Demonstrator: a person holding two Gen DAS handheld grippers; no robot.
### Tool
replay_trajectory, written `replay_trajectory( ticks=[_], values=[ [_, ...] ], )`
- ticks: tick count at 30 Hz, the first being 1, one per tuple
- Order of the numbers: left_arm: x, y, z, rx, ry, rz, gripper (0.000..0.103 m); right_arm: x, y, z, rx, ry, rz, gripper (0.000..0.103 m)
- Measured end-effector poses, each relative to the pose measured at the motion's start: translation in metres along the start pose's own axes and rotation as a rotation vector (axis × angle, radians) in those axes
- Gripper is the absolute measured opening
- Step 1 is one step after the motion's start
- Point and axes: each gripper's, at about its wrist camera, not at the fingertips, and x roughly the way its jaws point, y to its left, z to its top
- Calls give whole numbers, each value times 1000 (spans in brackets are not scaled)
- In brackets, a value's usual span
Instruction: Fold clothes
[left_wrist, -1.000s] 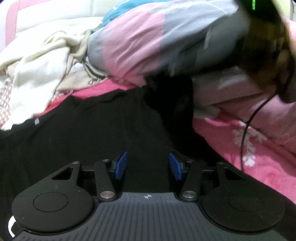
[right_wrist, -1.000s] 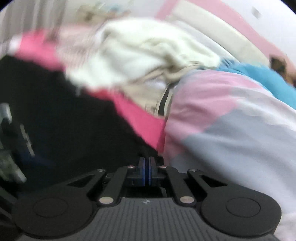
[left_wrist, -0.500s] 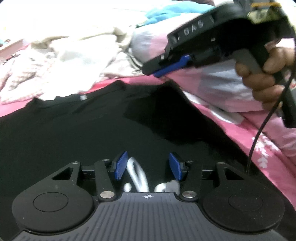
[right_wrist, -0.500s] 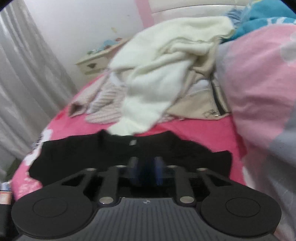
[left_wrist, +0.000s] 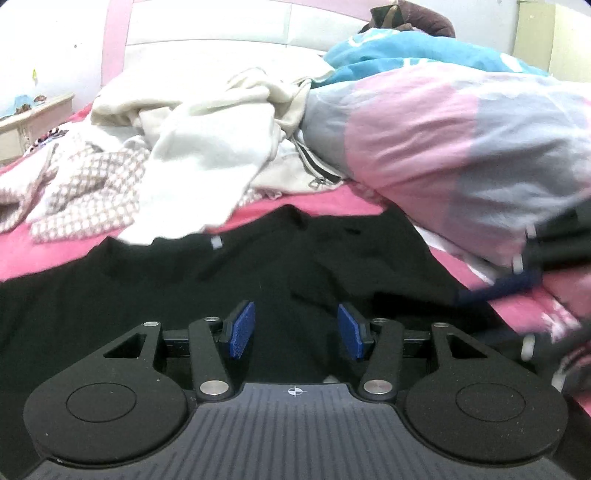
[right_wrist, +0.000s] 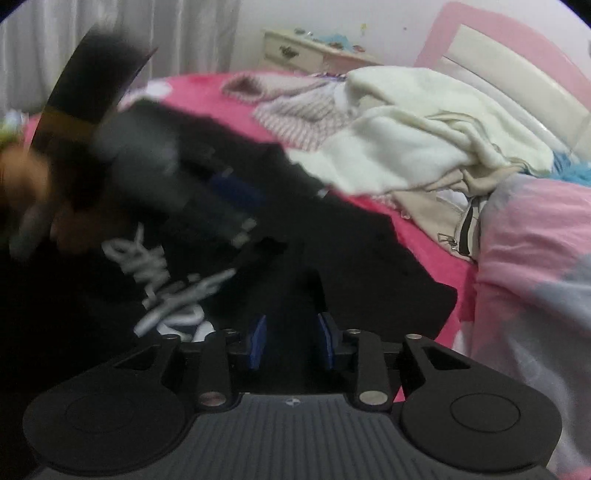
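Swung back toward the black shirt (left_wrist: 184, 295) since a second ago: right gripper (right_wrist: 291, 338), then pointed at the quilt with pads pressed together, now low over the shirt's right side; jaws just been closing a little after springing apart, pads apart, black cloth seen in the gap but no pinch visible. Left gripper (left_wrist: 295, 328) shifted too, from near the shirt's right edge to its middle; jaws apart same as before, pads clear of the cloth, nothing clamped.

Shirt spread flat, front up, on pink bed sheet (left_wrist: 44, 254), collar and tag toward the headboard (left_wrist: 207, 33). White script print (right_wrist: 166, 288) on the chest, left of the right gripper, blurred. Sleeve end (right_wrist: 424, 299) just beside the quilt (left_wrist: 461, 147).

Pile of clothes beyond the collar: cream garment (left_wrist: 207, 166) overlapping the neckline, checked piece (left_wrist: 85, 192) left of it, beige zip jacket (right_wrist: 443, 218) right of it against the quilt. Blue bedding (left_wrist: 424, 51) behind the quilt. Nightstand (right_wrist: 306, 51) left of the headboard.

Seen from the left wrist: right gripper at the shirt's right edge, blurred. Seen from the right wrist: left gripper and hand (right_wrist: 26, 181) over the shirt's left half, heavily blurred.
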Motion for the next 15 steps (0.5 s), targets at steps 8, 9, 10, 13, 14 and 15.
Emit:
replay_trajectory(
  ticks=[8, 9, 10, 13, 14, 15],
  values=[
    [31, 2, 12, -34, 27, 22, 50, 40, -17, 1, 45, 74, -37, 20],
    [34, 2, 12, -35, 33, 25, 50, 43, -20, 0, 53, 81, -36, 17],
    [36, 2, 12, -38, 37, 28, 50, 45, -22, 0, 65, 83, -35, 15],
    [40, 5, 10, -55, 46, 32, 50, 38, -35, 0, 151, 60, -21, 4],
    [39, 7, 10, -66, 46, 27, 50, 31, -42, 0, 194, 44, -8, 4],
    [39, 9, 9, -74, 46, 24, 50, 23, -47, 0, 237, 30, 9, 4]
  ],
)
